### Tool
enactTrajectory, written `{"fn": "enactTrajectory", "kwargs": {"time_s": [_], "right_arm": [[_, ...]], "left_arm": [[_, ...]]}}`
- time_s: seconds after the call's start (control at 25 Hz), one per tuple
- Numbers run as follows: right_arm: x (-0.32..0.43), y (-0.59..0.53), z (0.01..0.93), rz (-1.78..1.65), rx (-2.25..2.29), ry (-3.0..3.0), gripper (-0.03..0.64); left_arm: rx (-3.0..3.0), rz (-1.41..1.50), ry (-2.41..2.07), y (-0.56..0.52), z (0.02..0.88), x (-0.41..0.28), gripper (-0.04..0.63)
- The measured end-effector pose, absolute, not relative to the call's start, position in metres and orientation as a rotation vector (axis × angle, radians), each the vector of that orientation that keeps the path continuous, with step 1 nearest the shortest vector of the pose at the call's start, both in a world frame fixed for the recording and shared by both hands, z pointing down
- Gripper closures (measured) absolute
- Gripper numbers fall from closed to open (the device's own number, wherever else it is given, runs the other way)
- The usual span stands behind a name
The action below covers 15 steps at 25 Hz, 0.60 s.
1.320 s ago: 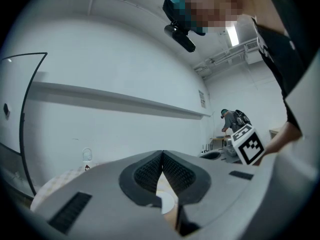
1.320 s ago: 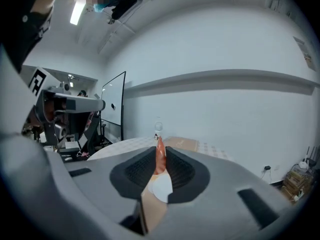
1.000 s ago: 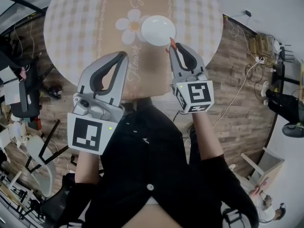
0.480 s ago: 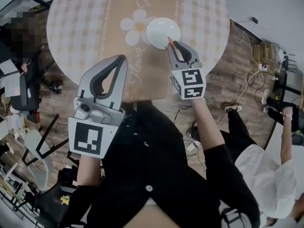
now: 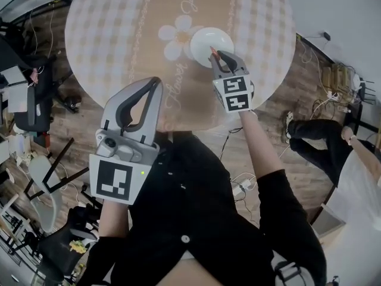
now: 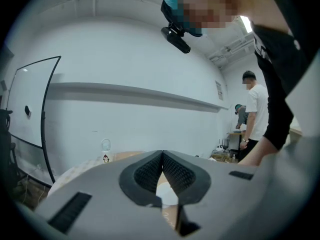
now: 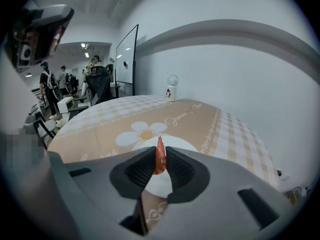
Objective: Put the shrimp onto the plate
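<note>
The right gripper's (image 7: 160, 159) fingers (image 7: 141, 171) are pinched on a small orange-red shrimp (image 7: 159, 154), which stands upright between the ribbed pads with its pointed end sticking out past the tips. In the head view the right gripper (image 5: 215, 53) points down and away from the person, and the shrimp (image 5: 212, 50) sits over the near rim of a white plate (image 5: 205, 37); whether it touches the plate cannot be told. The plate (image 7: 186, 145) is otherwise bare and lies on a round surface (image 5: 113, 28) covered with a beige checked cloth, just beside a printed white flower (image 5: 177, 33).

The left gripper's (image 6: 162, 153) fingers (image 6: 147, 174) meet at the tips with nothing held between them. This left gripper (image 5: 156, 83) hangs near the surface's near edge, well apart from the plate and closer to the person's black top (image 5: 196, 207).

At the far side of the surface (image 7: 100, 119) stands a small white bottle with a clear round cap (image 7: 171, 94). Beyond it are a white wall and a whiteboard (image 7: 127, 59).
</note>
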State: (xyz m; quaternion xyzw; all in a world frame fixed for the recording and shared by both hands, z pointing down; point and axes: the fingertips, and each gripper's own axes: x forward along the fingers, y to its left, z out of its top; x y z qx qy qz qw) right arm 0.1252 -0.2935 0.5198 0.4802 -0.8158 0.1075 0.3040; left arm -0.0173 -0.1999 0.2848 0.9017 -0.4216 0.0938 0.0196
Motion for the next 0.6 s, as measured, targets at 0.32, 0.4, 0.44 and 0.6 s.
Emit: {"fn": "enactTrajectory", "kwargs": {"time_s": [0.32,0.4,0.44,0.6], "right_arm": [[0.125,-0.318,0.555,0.302,1.209,-2.075,0.568],[0.128,-0.322,0.562,0.312,1.202,-2.054,0.568],[0.129,-0.323,0.565,0.319,1.198,-2.045,0.568],[0.134,-0.329,0.575,0.337,1.18,-2.023,0.568]], "left_arm": [[2.769,0.308,-1.34,-0.194,0.288,-0.022,0.592],[2.765,0.304,-1.35,-0.193,0.287,-0.022,0.592],[2.763,0.303,-1.355,-0.193,0.287,-0.023,0.592],[2.759,0.314,-1.365,-0.19,0.289,-0.023,0.592]]}}
